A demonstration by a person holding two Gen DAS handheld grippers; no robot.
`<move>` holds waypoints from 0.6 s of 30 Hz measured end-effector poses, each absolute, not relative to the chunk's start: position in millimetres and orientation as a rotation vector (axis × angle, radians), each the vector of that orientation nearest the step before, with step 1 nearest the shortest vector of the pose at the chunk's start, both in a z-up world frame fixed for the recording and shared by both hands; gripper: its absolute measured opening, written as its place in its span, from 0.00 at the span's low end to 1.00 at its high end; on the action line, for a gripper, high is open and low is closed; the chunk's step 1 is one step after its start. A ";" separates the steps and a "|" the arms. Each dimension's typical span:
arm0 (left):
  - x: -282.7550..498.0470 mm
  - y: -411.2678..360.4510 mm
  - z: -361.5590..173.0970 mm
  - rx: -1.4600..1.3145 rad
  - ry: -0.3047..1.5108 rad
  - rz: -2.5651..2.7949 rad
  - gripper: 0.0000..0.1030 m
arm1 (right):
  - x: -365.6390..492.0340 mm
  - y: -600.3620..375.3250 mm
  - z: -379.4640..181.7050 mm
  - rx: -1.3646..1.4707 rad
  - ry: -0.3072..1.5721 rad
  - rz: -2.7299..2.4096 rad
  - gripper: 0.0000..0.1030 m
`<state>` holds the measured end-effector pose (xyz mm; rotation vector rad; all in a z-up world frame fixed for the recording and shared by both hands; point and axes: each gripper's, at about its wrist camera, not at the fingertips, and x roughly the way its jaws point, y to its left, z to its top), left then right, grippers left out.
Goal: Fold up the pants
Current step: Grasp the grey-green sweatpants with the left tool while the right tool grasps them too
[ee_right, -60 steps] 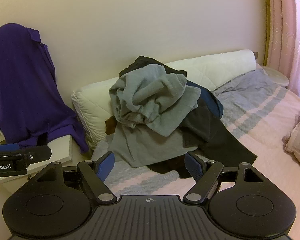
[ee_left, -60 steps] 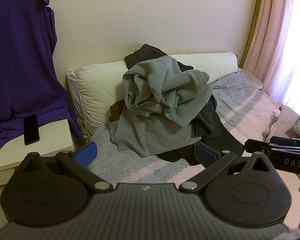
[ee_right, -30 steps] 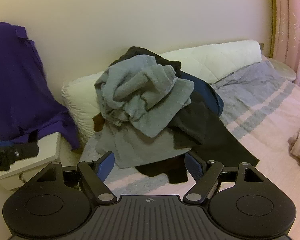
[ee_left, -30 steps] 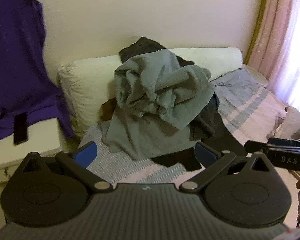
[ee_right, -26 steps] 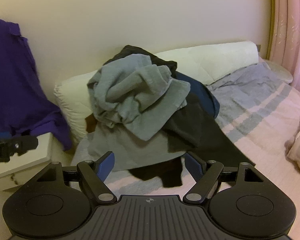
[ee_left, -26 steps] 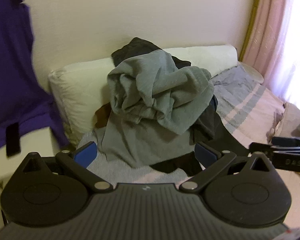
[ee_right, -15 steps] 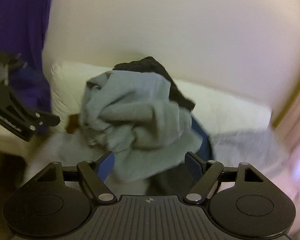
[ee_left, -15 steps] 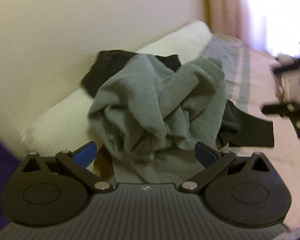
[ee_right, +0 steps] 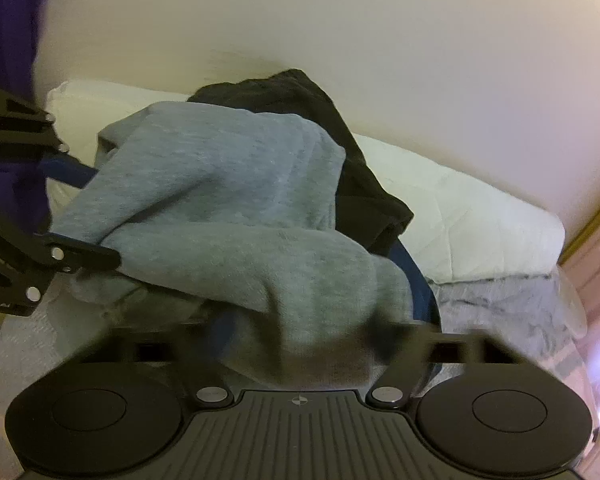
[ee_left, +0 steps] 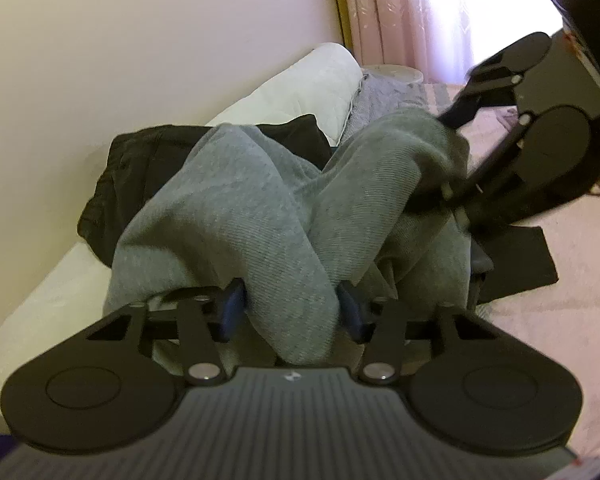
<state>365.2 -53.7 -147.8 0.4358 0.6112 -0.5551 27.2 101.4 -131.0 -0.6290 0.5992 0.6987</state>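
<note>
1. Grey pants (ee_left: pixel 236 208) sit bunched on top of a heap of dark clothes (ee_left: pixel 140 160) at the head of the bed (ee_left: pixel 540 320), against the white pillow (ee_left: pixel 320 84) and the wall.
2. Left hand-held gripper (ee_left: pixel 290 310): blue pads (ee_left: pixel 230 308) partly closed around a thick grey fold that hangs down between them. Fabric fills the gap, so I judge it is pinching the pants.
3. Right hand-held gripper (ee_right: pixel 312 344): buried in grey cloth on the pile's window side; its own view is motion-blurred at the fingers. Cloth bulges between them, but whether they are pressed onto it I cannot tell.
4. Reason for placement (judgement): one hand-held gripper on each side of the bundle, so the pants can be lifted clear of the other garments and shaken open before any fold.
5. Orientation: pants are crumpled, with no readable waistband or leg ends. The long axis cannot be determined; the lump spans roughly from one gripper to the other.
6. Purple garment (ee_right: pixel 8 40) hangs at the left edge, apart from the pile.
</note>
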 end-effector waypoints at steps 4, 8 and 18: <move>354.9 -57.8 -131.1 0.469 0.573 -0.578 0.25 | 19.3 94.4 -115.4 -0.588 0.602 0.700 0.10; 324.9 -68.6 -90.4 0.453 0.495 -0.620 0.23 | -18.9 47.7 -69.8 -0.475 0.521 0.641 0.10; 99.6 -174.1 -28.6 0.400 0.364 -0.946 0.22 | -219.0 -200.5 -5.8 -0.233 0.505 0.324 0.10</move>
